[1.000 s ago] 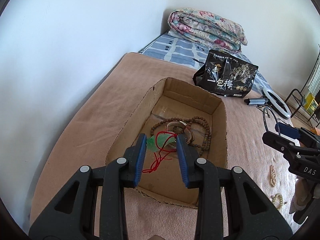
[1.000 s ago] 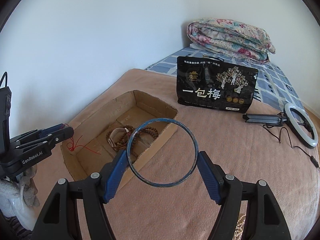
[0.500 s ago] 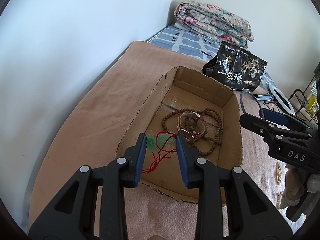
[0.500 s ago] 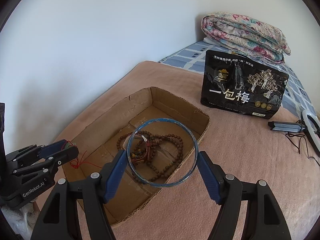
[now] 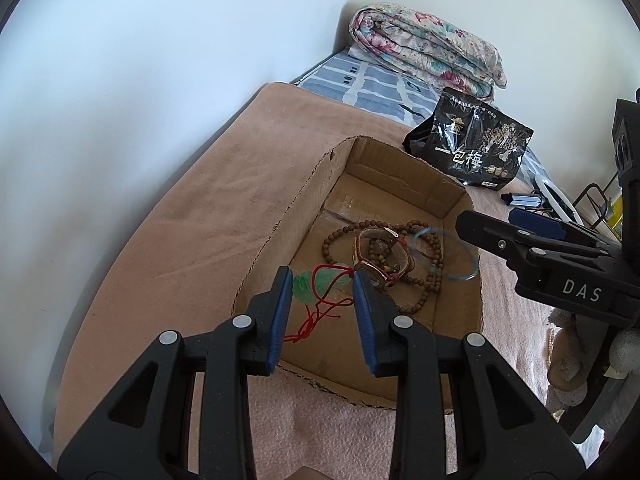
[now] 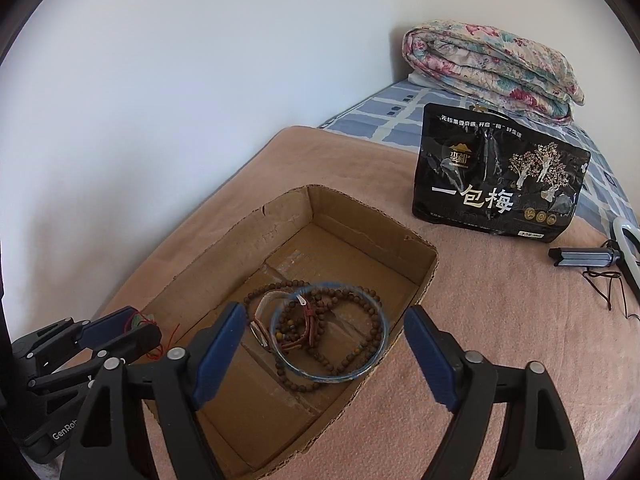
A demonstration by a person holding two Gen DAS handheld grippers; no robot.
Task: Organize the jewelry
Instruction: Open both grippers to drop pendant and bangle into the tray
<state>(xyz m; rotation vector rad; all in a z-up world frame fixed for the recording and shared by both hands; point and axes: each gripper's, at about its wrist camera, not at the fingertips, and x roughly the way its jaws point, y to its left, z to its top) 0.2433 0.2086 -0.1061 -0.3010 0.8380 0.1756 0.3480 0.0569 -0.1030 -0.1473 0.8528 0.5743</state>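
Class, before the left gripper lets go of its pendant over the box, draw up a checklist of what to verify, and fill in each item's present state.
1. Blue bangle free of the right gripper: ok; the jaws are opening and no pad touches it.
2. Bangle inside the cardboard box: ok, over the wooden beads and the watch.
3. Green pendant held by the left gripper: ok, between the pads.
4. Pendant over the box, not the blanket: ok.
5. Red cord clear of the box wall: cannot tell.
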